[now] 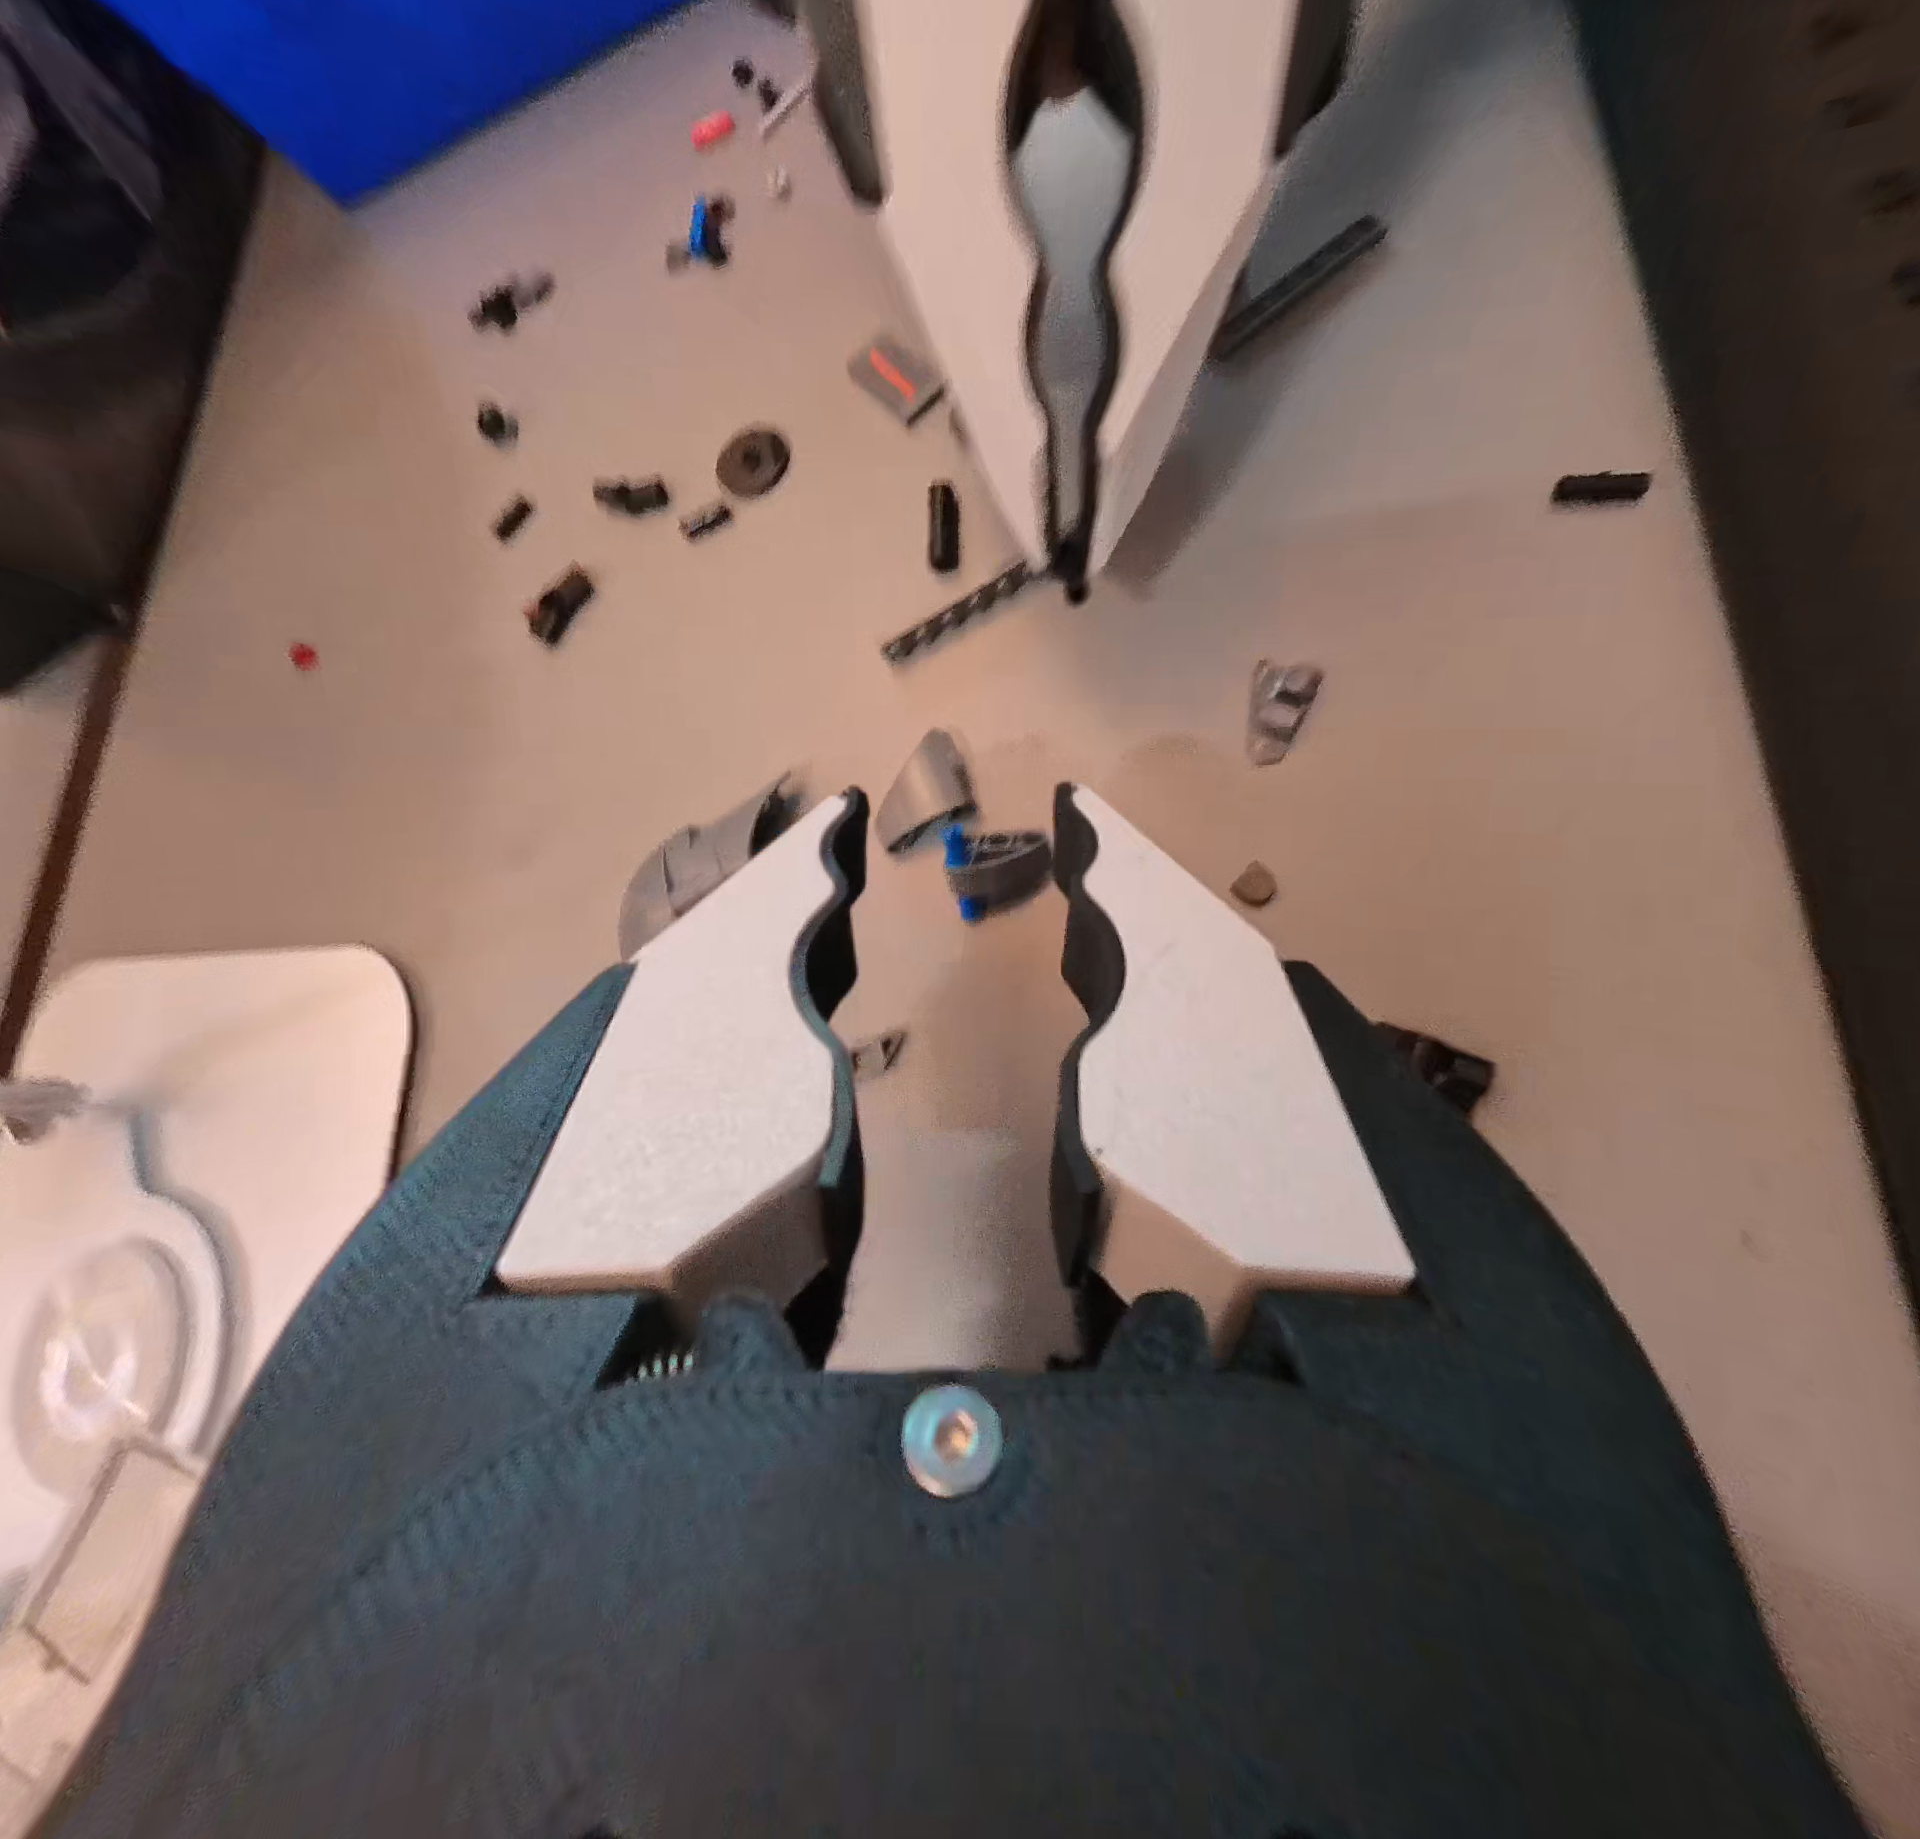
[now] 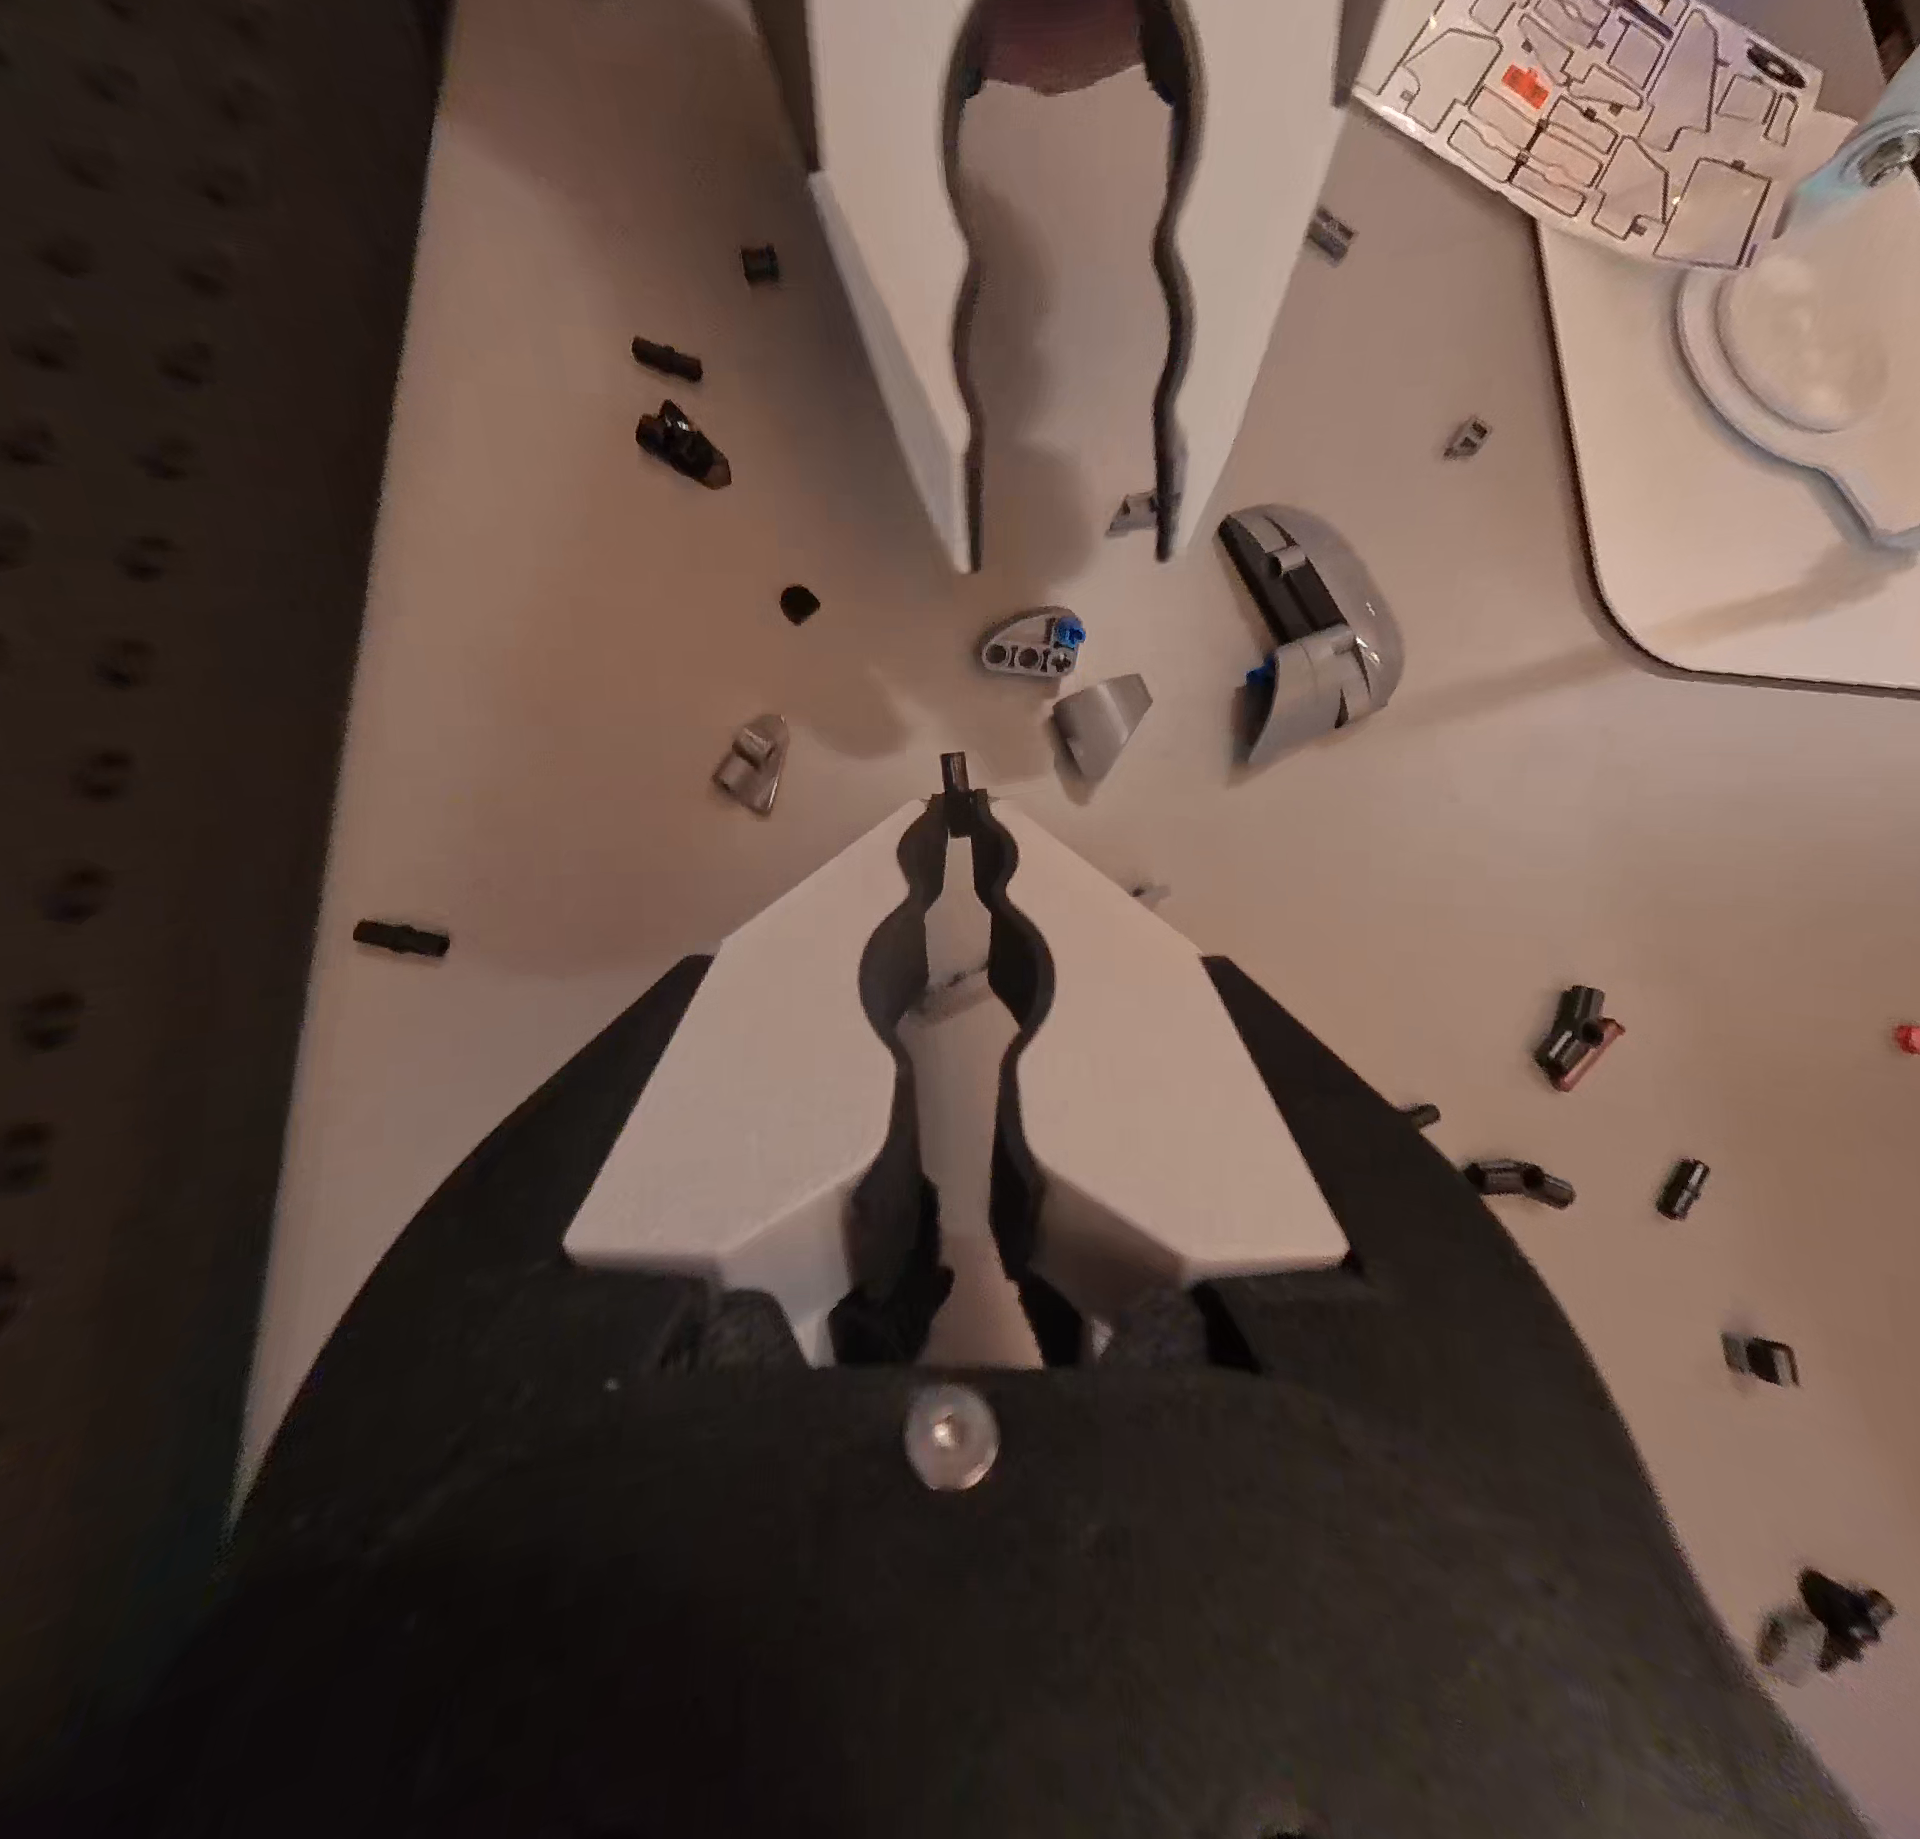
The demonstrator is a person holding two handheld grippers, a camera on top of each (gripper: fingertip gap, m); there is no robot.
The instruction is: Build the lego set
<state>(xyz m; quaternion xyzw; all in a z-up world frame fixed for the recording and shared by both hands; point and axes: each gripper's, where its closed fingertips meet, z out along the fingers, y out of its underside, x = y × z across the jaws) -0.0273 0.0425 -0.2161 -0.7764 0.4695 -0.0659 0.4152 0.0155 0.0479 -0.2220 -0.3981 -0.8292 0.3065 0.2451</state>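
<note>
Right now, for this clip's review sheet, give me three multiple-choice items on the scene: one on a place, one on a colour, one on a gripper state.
1. Where does the printed sheet lie in the right wrist view?
A. top right
B. bottom left
C. centre

2. What colour is the pin on the flat grey piece?
A. yellow
B. blue
C. green

3. What is the right gripper doing?
A. open, empty
B. shut on a small black pin
C. shut on a grey panel

Key: 1 A, the sheet sits at the top right corner; 2 B, a blue pin shows at its end; 3 B, the pin sticks out from the closed tips.
</note>
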